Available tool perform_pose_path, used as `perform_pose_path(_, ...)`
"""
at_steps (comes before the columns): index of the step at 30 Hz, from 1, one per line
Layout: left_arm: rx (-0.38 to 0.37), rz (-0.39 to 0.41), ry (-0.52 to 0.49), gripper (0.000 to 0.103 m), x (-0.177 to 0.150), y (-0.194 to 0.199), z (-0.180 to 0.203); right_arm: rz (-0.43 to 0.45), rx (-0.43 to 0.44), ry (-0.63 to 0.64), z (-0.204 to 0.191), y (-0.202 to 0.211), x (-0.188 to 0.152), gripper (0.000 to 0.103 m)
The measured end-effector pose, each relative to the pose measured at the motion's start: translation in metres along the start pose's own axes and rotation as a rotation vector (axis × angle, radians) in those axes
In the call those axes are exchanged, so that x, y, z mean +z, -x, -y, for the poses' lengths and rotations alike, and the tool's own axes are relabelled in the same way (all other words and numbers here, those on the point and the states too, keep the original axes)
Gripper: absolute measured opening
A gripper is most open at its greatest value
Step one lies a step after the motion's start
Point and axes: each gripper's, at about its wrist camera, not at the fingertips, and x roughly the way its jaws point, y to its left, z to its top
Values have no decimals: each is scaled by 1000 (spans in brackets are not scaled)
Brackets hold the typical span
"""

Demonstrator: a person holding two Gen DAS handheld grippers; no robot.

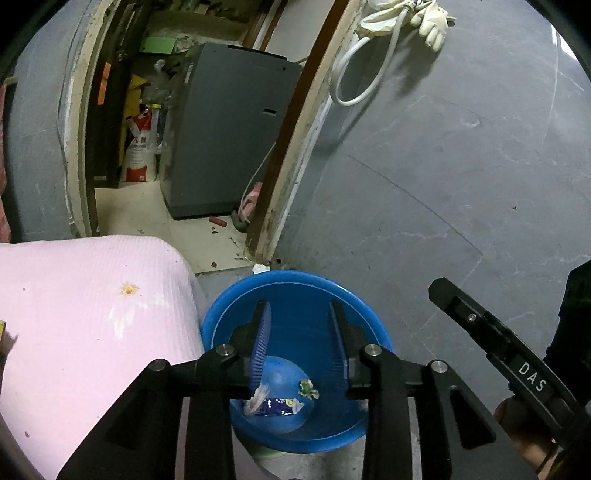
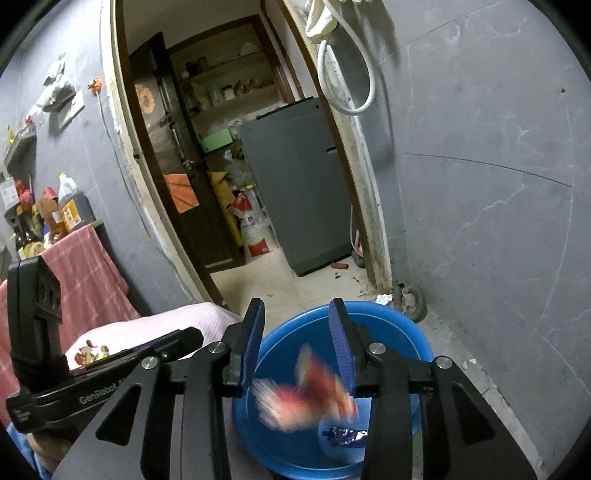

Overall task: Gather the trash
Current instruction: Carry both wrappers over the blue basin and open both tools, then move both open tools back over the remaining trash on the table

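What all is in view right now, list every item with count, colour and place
Basin: one, blue, on the floor below both grippers.
Wrapper: one, dark blue and white, on the basin's bottom.
Paper scrap: one, green and white, in the basin beside the wrapper.
Falling wrapper: one, red and white, blurred, above the basin.
Pink cloth: one, left of the basin, with small scraps on it.
Washing machine: one, grey, through the doorway.
Sack: one, white and red, left of the machine.
Hose: one, white, on the grey wall.
Glove: one, cream, above the hose.
Left gripper: open.
Right gripper: open.
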Motion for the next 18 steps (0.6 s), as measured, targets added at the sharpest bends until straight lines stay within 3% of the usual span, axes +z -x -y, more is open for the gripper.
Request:
perform_pose_path(3,6,10,11,28,1,6,-2,4,-3,-5,0,1,1,38)
perform_pose_path(9,26,72,30,41,8,29,-7,46,4,-4,-2,9,5,50)
perform_pose_path(13,61,123,27,59,16,48,-10,88,15,17,-8,18,9,57)
perform_pose_path(15,73,145,20,66,19,58,-12,108,14,33,-13,21,11,73)
perform_pose_path(18,101,181,14,83,19,76,-15,139,32,46,-20,28,15,77)
